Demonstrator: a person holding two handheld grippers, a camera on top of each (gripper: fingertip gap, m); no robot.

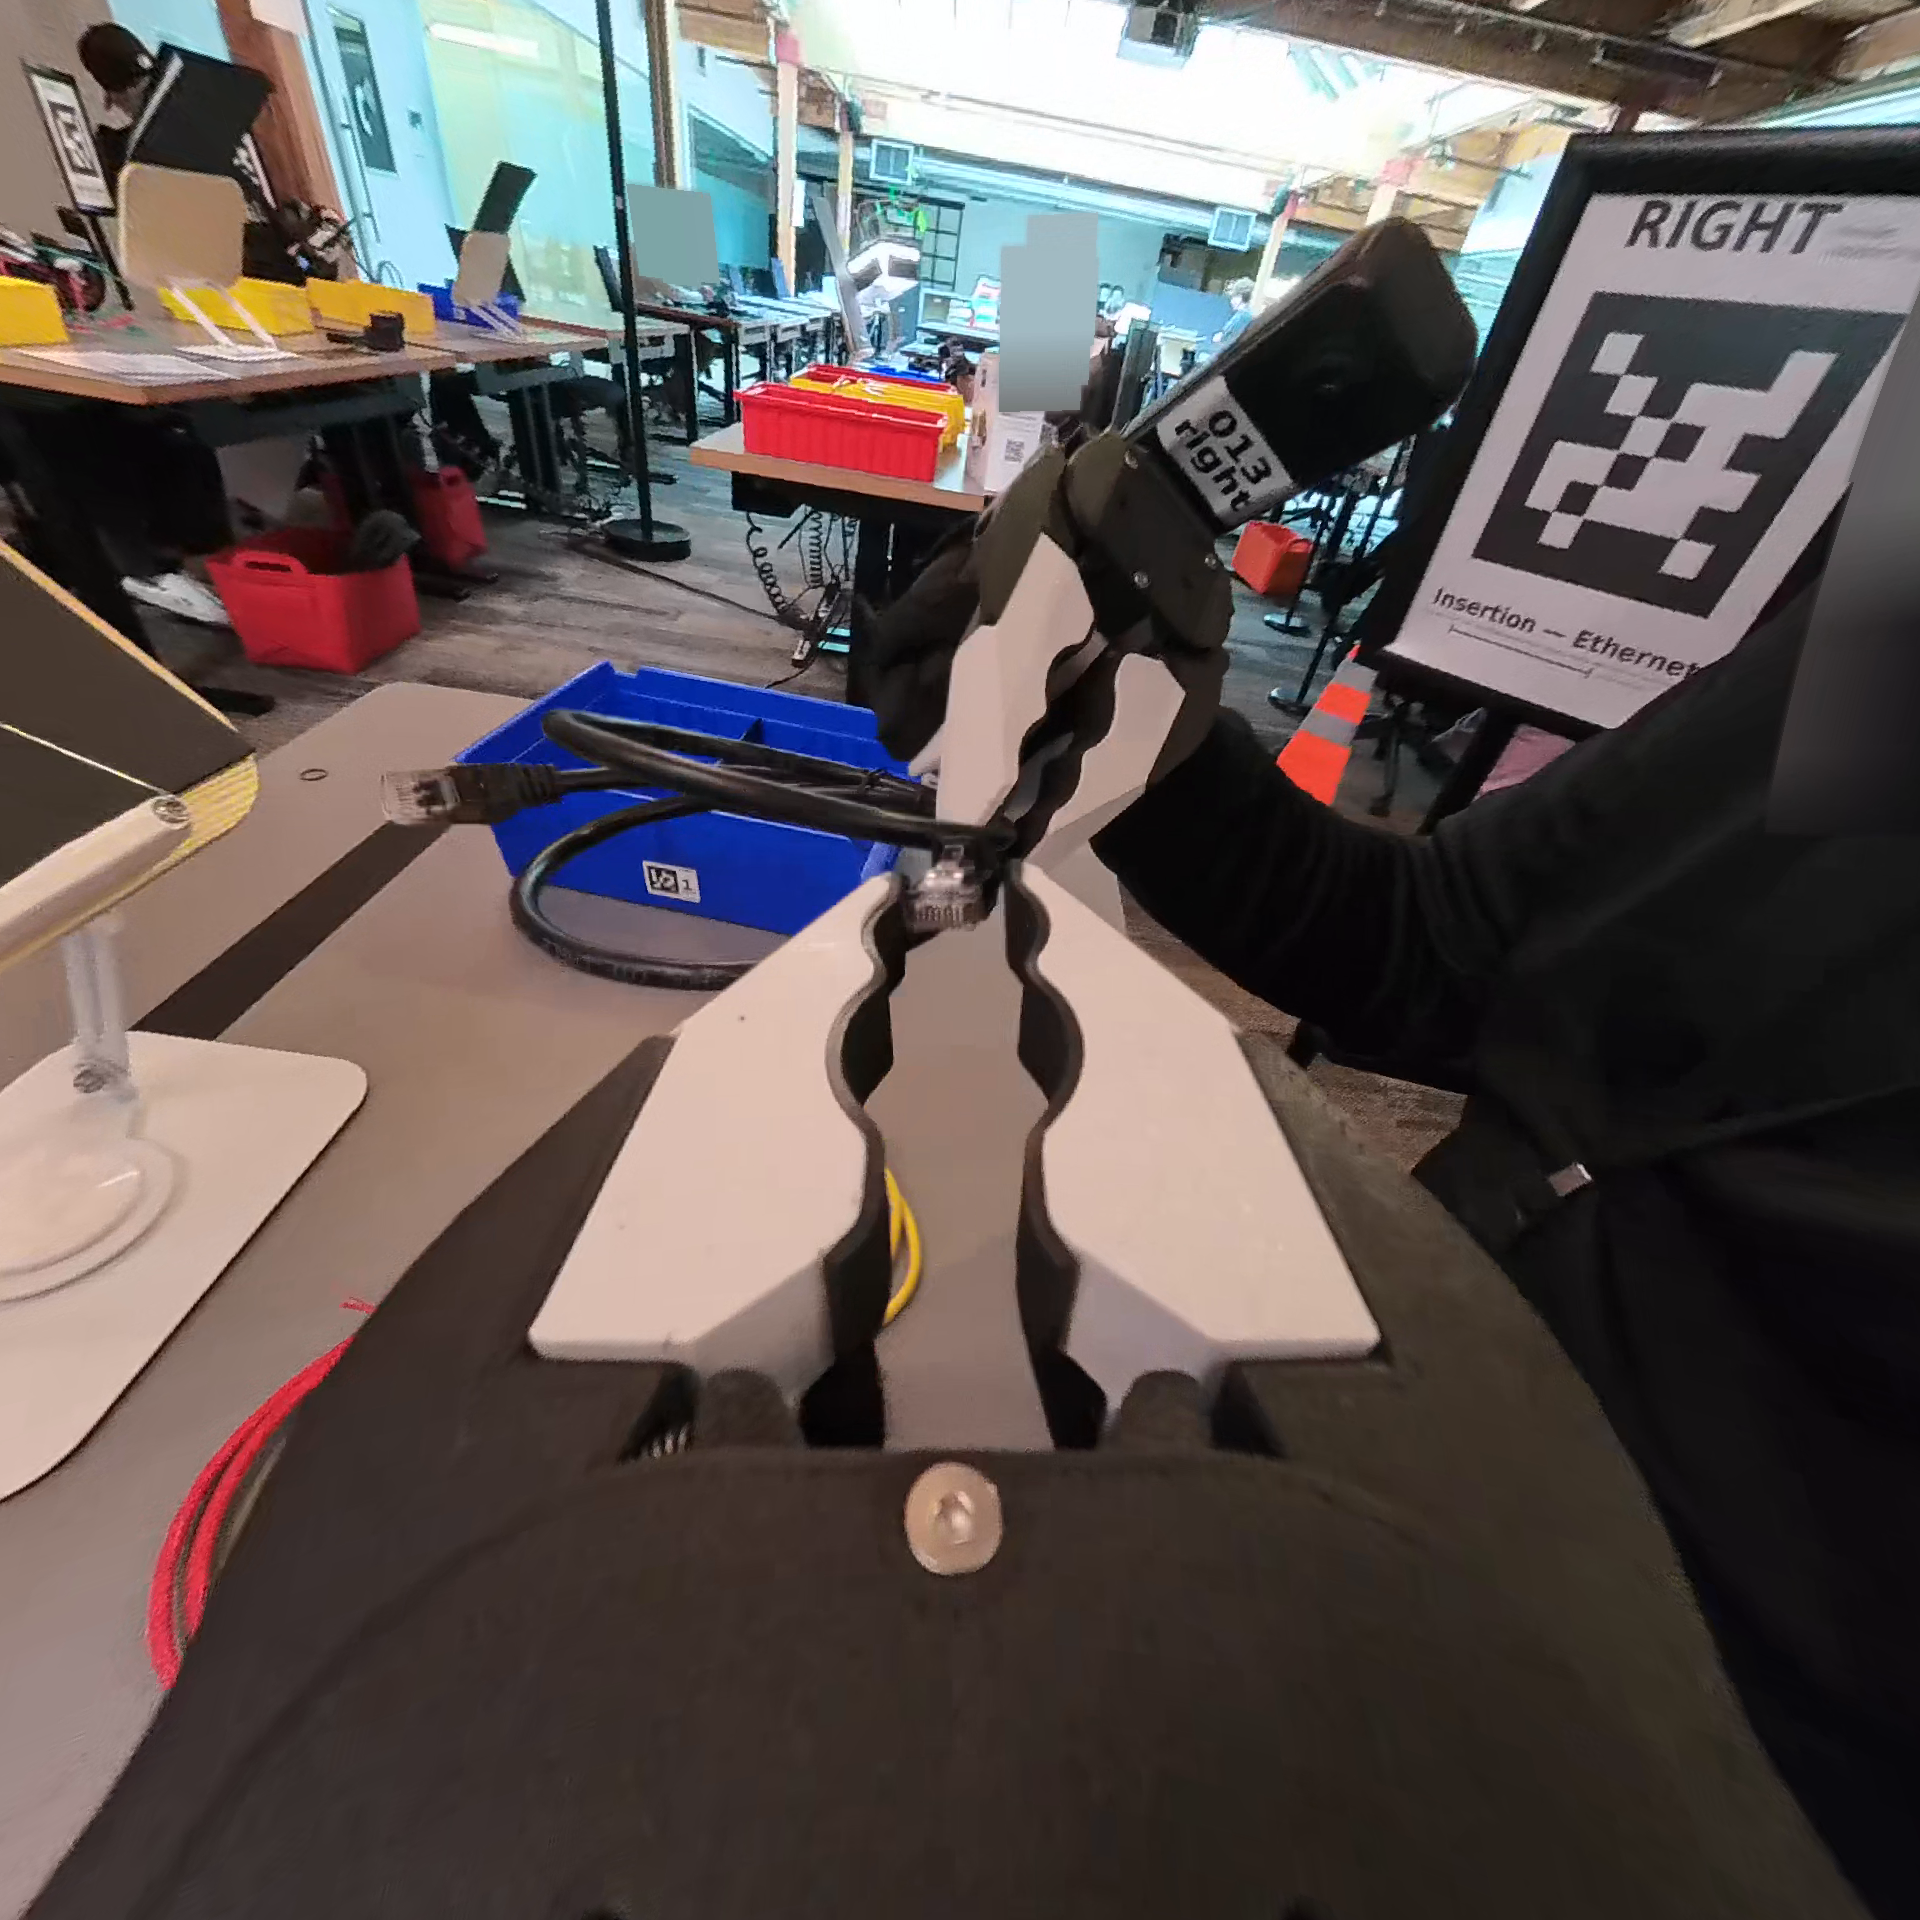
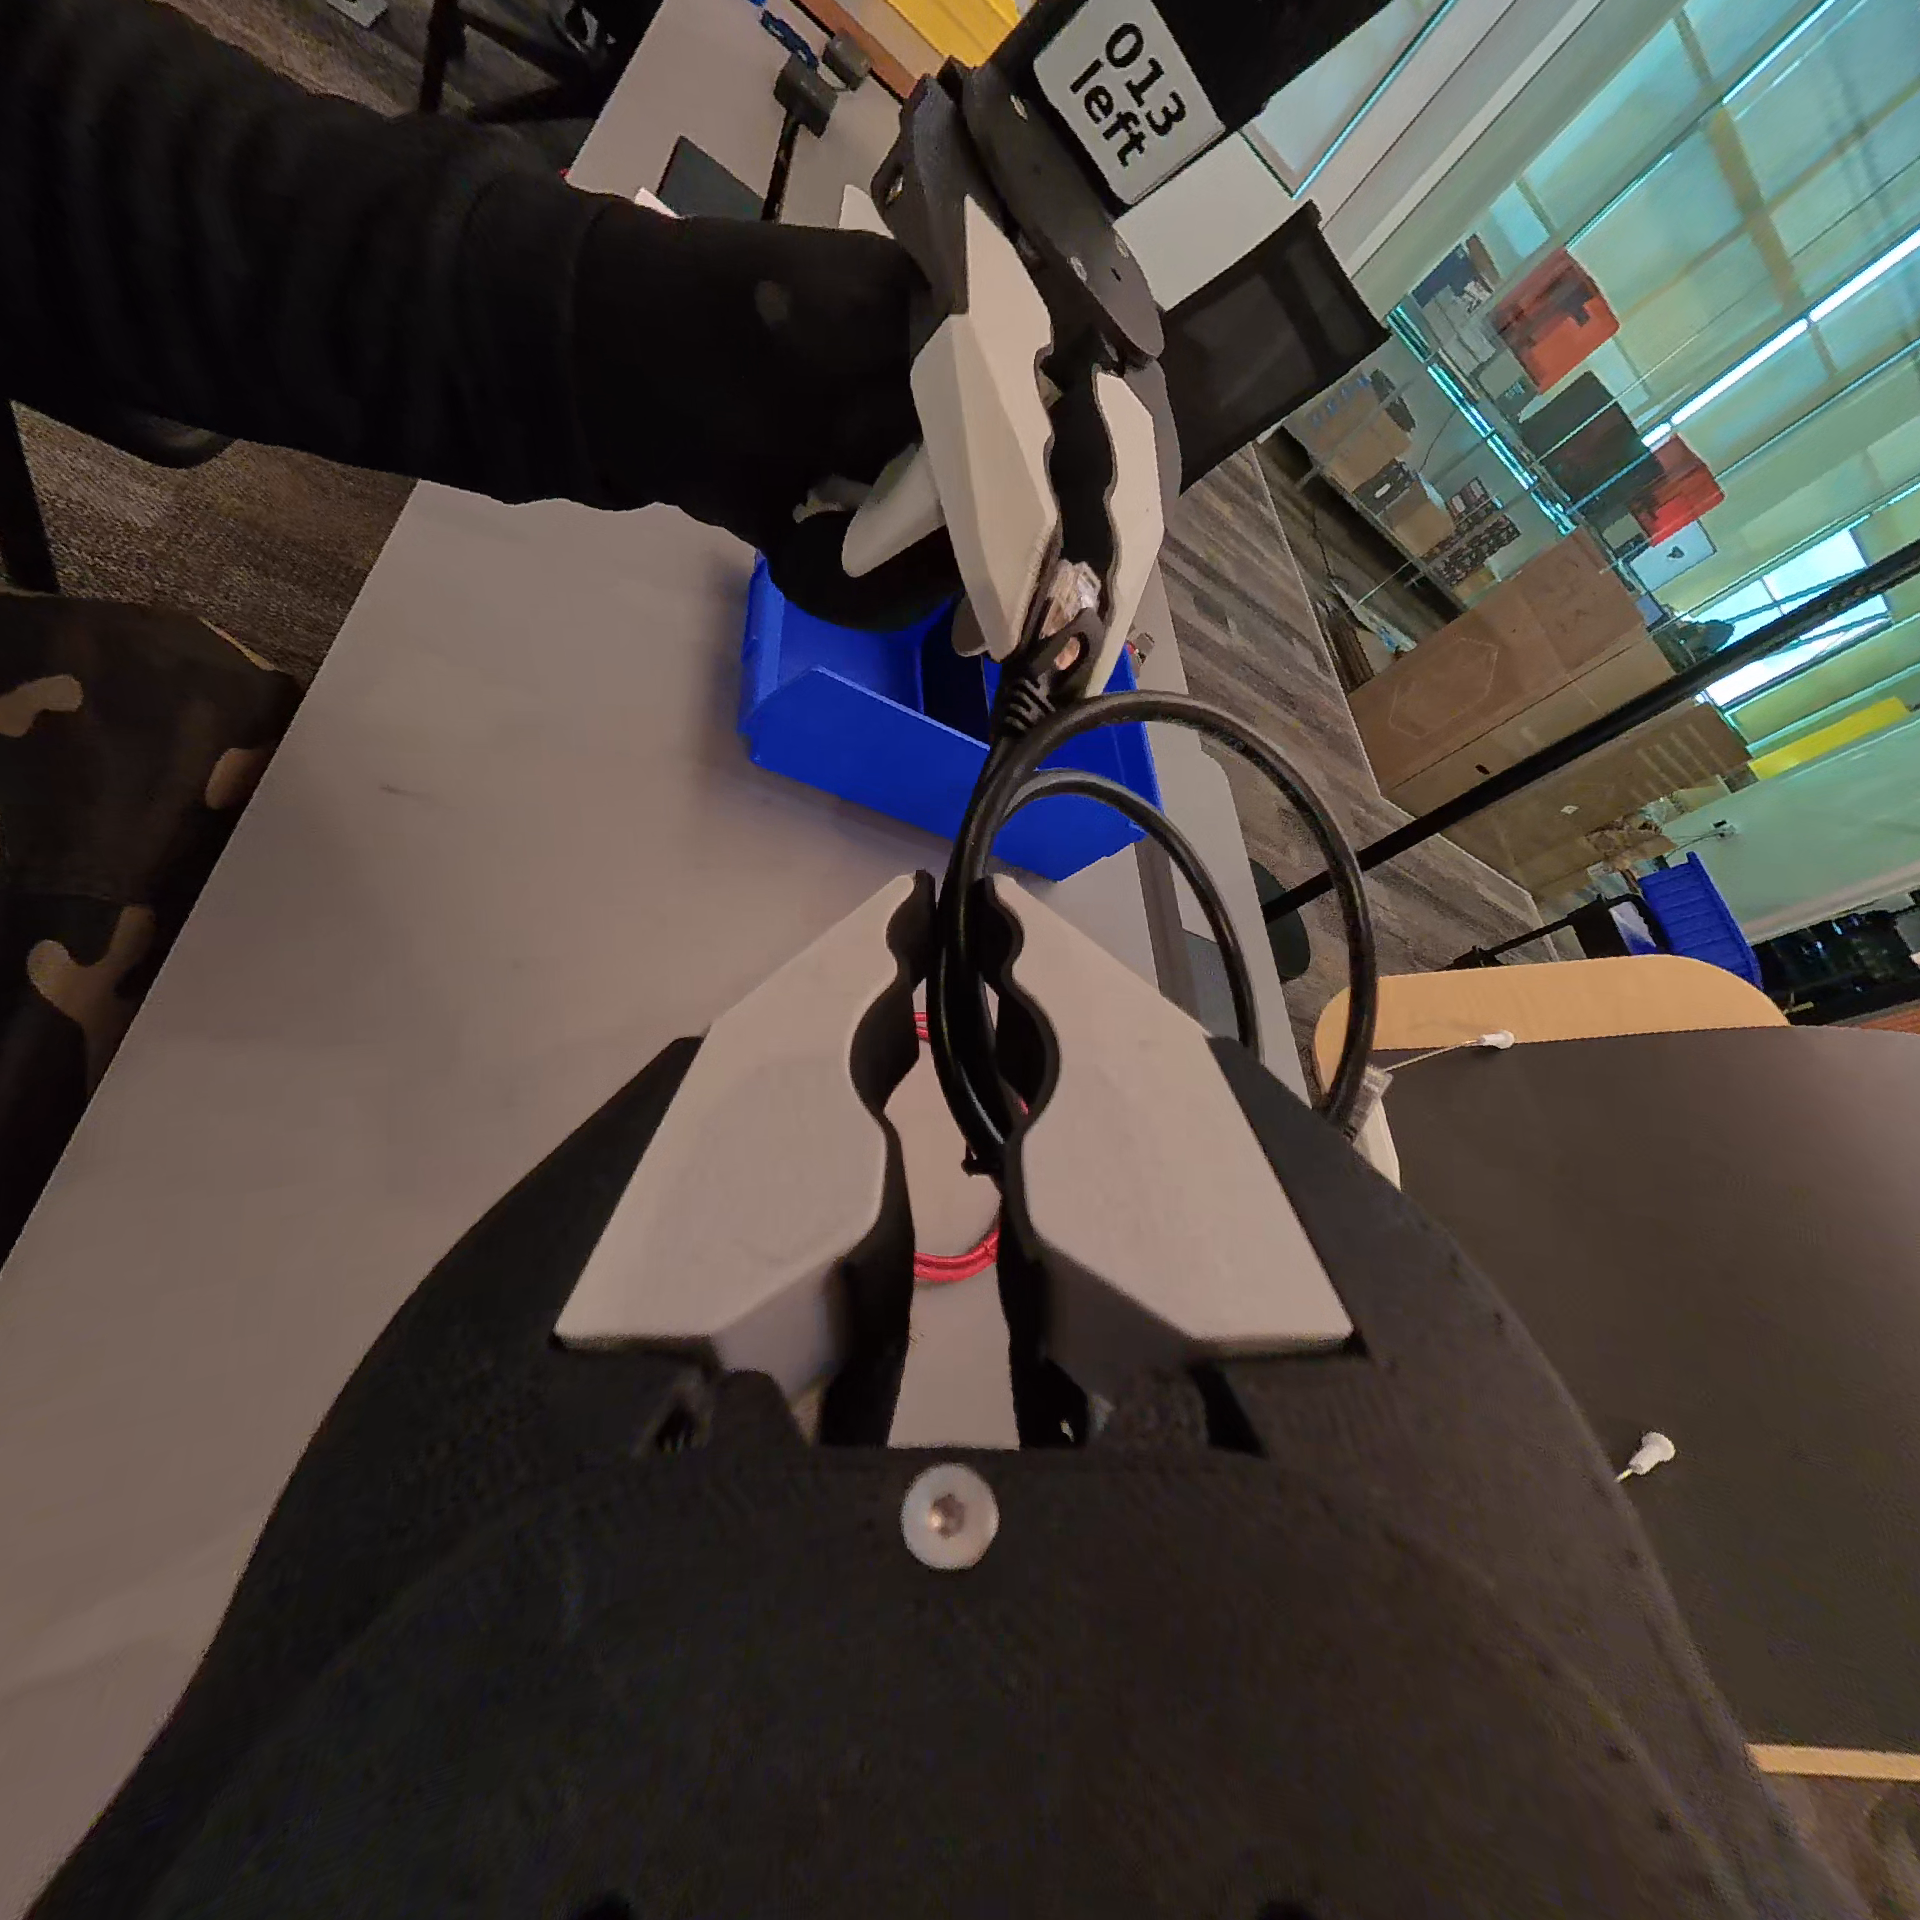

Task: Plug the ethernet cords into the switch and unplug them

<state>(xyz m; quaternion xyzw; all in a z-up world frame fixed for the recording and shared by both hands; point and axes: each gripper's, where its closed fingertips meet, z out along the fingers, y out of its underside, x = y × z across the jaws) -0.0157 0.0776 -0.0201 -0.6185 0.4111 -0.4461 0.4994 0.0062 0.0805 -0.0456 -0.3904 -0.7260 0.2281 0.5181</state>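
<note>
I see the left gripper [image 1: 945, 899] with its white, wavy-edged jaws clamped on one clear plastic plug [image 1: 943, 883] of the glossy black ethernet cord [image 1: 727, 774]. The right gripper [image 2: 966, 914] pinches the cord's coiled loops, jaws nearly closed. The other plug [image 1: 421, 798] hangs free above the smooth grey tabletop [image 1: 436, 997], near the blue plastic bin [image 1: 717, 831]. No switch shows; red [image 1: 208, 1507] and yellow [image 1: 904, 1257] cables lie half hidden under my jaws

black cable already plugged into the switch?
No: both clear plugs of the black cable are free, one hanging in the air, the other at the left gripper's fingertips, and no switch is in view.
</note>
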